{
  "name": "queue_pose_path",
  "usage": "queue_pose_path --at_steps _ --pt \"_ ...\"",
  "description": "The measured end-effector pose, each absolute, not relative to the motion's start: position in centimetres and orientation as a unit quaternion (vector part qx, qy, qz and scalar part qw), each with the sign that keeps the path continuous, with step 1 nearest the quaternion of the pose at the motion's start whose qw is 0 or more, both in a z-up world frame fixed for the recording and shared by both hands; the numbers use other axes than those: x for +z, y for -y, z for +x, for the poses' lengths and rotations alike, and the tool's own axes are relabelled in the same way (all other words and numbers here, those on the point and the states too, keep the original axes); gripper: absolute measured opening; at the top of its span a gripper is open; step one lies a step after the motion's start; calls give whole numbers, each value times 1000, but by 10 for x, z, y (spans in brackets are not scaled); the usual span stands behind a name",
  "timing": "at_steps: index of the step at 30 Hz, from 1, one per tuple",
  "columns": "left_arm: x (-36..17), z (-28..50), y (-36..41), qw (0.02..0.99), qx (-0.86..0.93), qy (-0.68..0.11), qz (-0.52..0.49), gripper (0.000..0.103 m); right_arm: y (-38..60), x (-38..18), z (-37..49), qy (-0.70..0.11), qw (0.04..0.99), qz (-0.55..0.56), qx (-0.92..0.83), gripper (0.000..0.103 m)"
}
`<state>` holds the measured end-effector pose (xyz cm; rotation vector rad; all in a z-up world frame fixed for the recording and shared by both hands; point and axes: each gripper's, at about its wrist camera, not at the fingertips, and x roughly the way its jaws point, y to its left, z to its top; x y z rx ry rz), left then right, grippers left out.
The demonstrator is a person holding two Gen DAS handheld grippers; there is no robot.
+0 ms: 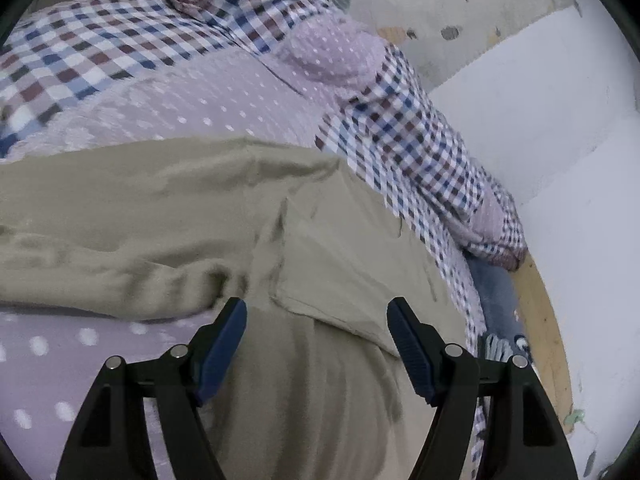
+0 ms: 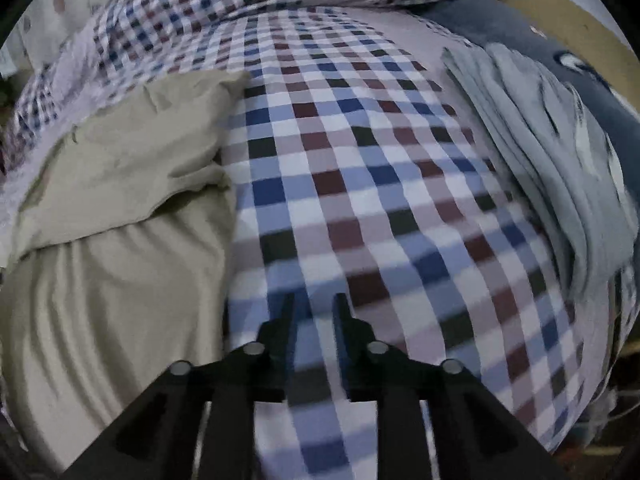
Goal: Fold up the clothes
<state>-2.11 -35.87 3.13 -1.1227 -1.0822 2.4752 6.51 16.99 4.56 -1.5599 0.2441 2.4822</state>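
A khaki garment (image 1: 224,216) lies spread and wrinkled on the bed. My left gripper (image 1: 316,312) is open just above it, its blue pads (image 1: 224,344) apart and holding nothing. In the right wrist view the same khaki garment (image 2: 120,208) lies at the left, one corner folded over. My right gripper (image 2: 314,304) hovers over the checked bedsheet (image 2: 380,184) beside the garment's right edge, its jaws a narrow gap apart with nothing between them.
A lilac dotted cover (image 1: 216,100) and the checked sheet (image 1: 404,140) lie beyond the garment. A light grey-blue cloth (image 2: 552,152) and a dark blue garment (image 2: 532,36) lie at the right. A white wall (image 1: 540,120) and a wooden bed edge (image 1: 540,312) bound the right side.
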Motion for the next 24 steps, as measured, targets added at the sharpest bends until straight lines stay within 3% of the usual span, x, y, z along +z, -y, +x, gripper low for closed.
queue_pose_path --at_steps 2,5,10,24 --pt "36 -14 372 102 844 375 -370 76 -172 54 83 -103 94 -513 847 35" --pt "44 -2 400 92 850 386 -347 82 -164 66 106 -124 85 -497 855 38" --pt "47 21 455 66 845 430 -311 84 -112 92 110 -120 36 -471 873 41" --pt "28 93 638 -100 832 481 -257 84 176 137 58 -7 -206 -443 872 59"
